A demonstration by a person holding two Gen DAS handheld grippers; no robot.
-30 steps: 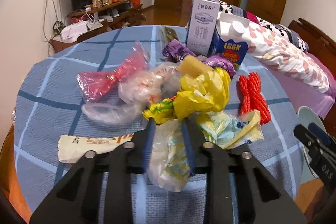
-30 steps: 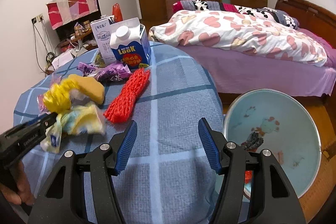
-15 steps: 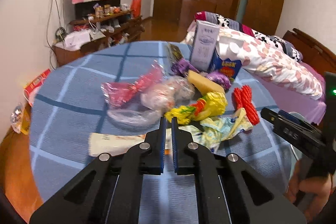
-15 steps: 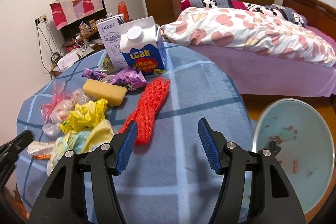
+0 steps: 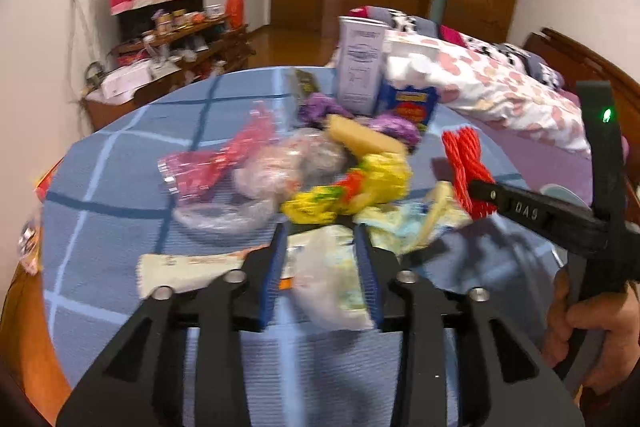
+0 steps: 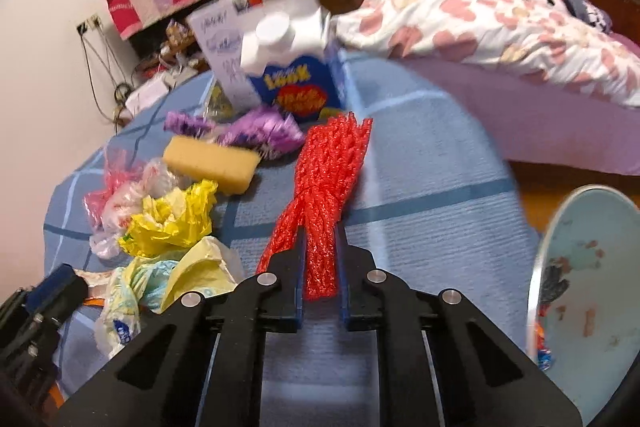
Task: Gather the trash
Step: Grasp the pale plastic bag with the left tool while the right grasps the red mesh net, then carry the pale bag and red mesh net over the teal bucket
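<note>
1. The red foam net (image 6: pixel 324 187) lies in the middle of the right wrist frame on the blue checked tablecloth (image 6: pixel 420 155). Its near end is hidden between the blue pads; its far end reaches toward the blue milk carton (image 6: pixel 296 75).
2. The right gripper (image 6: pixel 320 291) has just closed, and its jaws are clenched on the net's near end.
3. In the left wrist frame, blur smears the litter pile; a pale crumpled plastic wrapper (image 5: pixel 324 279) sits low in the centre, its edges hard to make out.
4. The left gripper (image 5: pixel 320 275) has just been opening. Its jaws stand partly apart with the wrapper between them; whether the pads press on it I cannot tell.
5. Both grippers slant down at the table.
6. At lower right of the left frame, a hand (image 5: pixel 592 331), cut off by the edge, grips the right tool's handle.
7. A pale bin (image 6: pixel 592 291) is cropped at lower right of the right frame.
</note>
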